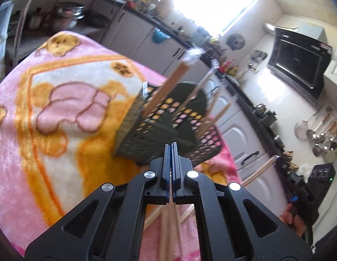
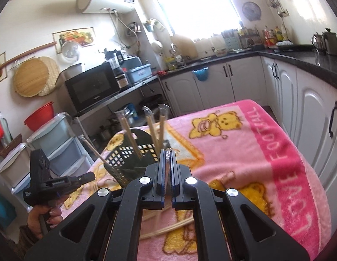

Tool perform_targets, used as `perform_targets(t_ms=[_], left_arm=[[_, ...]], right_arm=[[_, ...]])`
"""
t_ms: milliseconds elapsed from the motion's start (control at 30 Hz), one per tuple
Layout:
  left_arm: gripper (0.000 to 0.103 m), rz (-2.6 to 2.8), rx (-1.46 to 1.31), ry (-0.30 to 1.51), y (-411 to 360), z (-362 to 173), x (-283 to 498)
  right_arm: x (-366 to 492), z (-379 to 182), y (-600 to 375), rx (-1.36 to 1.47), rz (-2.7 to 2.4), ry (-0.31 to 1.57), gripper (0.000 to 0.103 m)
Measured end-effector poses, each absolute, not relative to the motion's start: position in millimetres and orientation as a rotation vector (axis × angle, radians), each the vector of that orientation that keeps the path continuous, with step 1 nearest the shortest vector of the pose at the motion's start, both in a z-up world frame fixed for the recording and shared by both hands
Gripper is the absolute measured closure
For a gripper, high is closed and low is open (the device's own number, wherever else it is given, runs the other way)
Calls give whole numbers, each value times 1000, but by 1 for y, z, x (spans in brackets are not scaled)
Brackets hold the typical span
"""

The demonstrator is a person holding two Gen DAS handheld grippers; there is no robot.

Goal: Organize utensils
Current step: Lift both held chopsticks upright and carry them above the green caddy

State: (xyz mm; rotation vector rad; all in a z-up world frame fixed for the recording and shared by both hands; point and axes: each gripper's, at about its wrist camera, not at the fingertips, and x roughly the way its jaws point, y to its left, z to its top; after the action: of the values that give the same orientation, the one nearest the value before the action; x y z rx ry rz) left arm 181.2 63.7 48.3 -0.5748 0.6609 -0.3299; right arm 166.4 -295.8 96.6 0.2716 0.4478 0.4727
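A black perforated basket (image 1: pixel 133 128) (image 2: pixel 118 161) stands on the pink blanket (image 1: pixel 59 113) (image 2: pixel 233 152) with several wrapped wooden chopsticks (image 1: pixel 166 87) (image 2: pixel 159 130) upright in it. My left gripper (image 1: pixel 171 144) hangs just short of the basket, shut on a thin chopstick (image 1: pixel 168 228) that runs down behind its fingers. In the right wrist view the left gripper (image 2: pixel 91 176) shows at the left, held by a hand (image 2: pixel 48 217). My right gripper (image 2: pixel 167 152) is shut on a wrapped chopstick whose plastic tip pokes out between its fingers. That chopstick (image 1: pixel 262 171) also shows at the right of the left wrist view.
Loose chopsticks (image 2: pixel 168 230) lie on the blanket below the right gripper. White kitchen cabinets (image 2: pixel 309 119) and a dark counter (image 2: pixel 299 54) run behind and to the right. A microwave (image 2: pixel 92 87) and plastic drawers (image 2: pixel 59 143) stand at the left.
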Motion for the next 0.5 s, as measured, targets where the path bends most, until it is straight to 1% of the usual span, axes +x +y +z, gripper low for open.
perform_targets(t_ms=[500], left_arm=[[103,-509,-514,542,24,118,171]], right_arm=[[151,125,-289,237,519,371,100]])
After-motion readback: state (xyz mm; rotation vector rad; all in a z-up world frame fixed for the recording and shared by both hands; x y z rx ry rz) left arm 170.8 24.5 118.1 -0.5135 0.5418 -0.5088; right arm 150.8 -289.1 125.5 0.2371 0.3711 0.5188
